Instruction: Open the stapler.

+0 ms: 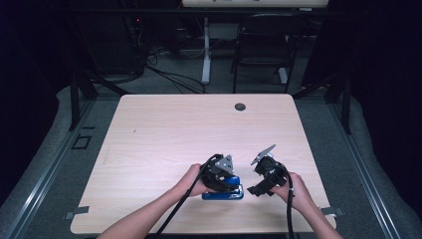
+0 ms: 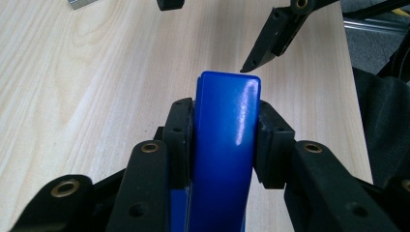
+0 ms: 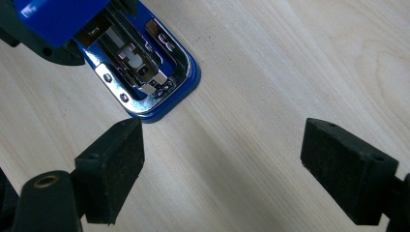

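A blue stapler [image 1: 223, 192] lies near the table's front edge. My left gripper [image 1: 221, 174] is shut on its blue top arm [image 2: 225, 145], one pad pressed against each side. In the right gripper view the top arm [image 3: 58, 19] is raised off the base, baring the chrome staple channel [image 3: 145, 72]. My right gripper [image 1: 259, 185] is open just to the right of the stapler's front end, its pads [image 3: 116, 164] wide apart over bare wood with nothing between them. One of the right gripper's fingers [image 2: 270, 41] shows beyond the stapler's tip.
The light wooden table [image 1: 164, 129] has a round cable hole [image 1: 240, 106] near its far edge. A black chair [image 1: 263, 45] and a desk leg [image 1: 206, 50] stand on the floor beyond. Both forearms come in over the front edge.
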Action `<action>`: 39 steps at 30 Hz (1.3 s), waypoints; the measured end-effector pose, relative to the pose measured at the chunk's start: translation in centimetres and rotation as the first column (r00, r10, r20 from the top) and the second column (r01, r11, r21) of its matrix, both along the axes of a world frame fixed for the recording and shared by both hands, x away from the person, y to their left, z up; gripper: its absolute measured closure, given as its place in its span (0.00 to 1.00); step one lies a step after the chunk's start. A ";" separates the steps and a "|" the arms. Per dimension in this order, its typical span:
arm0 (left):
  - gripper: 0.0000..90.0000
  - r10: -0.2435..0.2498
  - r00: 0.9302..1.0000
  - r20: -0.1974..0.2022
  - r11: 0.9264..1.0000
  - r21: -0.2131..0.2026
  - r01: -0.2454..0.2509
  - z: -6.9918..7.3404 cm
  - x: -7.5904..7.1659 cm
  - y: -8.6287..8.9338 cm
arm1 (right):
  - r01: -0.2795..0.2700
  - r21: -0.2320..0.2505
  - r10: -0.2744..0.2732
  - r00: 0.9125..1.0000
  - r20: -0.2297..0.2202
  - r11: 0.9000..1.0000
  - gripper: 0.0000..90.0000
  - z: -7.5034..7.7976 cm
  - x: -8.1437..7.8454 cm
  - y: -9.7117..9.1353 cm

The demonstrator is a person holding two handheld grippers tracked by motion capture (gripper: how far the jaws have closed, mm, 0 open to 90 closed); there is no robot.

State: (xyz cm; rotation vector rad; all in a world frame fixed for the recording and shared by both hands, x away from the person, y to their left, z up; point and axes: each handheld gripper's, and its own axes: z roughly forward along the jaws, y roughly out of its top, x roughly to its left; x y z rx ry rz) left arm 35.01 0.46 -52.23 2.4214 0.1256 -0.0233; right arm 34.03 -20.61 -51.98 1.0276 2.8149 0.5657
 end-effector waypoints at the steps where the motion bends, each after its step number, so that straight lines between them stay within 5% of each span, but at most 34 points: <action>1: 0.72 0.000 1.000 0.003 1.000 -0.001 0.000 0.0 0.0 0.0 | 0.006 0.007 -0.006 1.000 0.004 1.000 0.17 0.0 0.0 0.0; 17: 0.73 -0.012 1.000 0.014 1.000 -0.003 0.012 0.6 -0.1 0.6 | 0.049 0.068 -0.051 0.999 0.016 0.996 0.25 0.2 0.2 0.1; 26: 0.73 -0.005 1.000 0.027 1.000 -0.017 0.005 0.6 -0.2 0.7 | 0.032 0.155 -0.035 0.999 0.016 0.987 0.53 0.6 0.1 0.6; 27: 0.73 0.001 0.999 0.039 1.000 0.006 -0.001 0.8 -0.3 0.8 | 0.031 0.160 -0.034 0.999 0.016 0.987 0.57 0.6 0.1 0.7; 31: 0.73 -0.009 1.000 0.018 1.000 -0.019 0.009 0.6 -0.2 0.8 | 0.027 0.184 -0.027 1.000 -0.004 0.983 0.73 0.3 0.2 1.0; 39: 0.73 -0.003 1.000 0.025 1.000 -0.025 0.004 0.7 -0.3 0.8 | 0.034 0.250 -0.022 0.999 -0.048 0.968 0.82 -0.3 0.5 1.4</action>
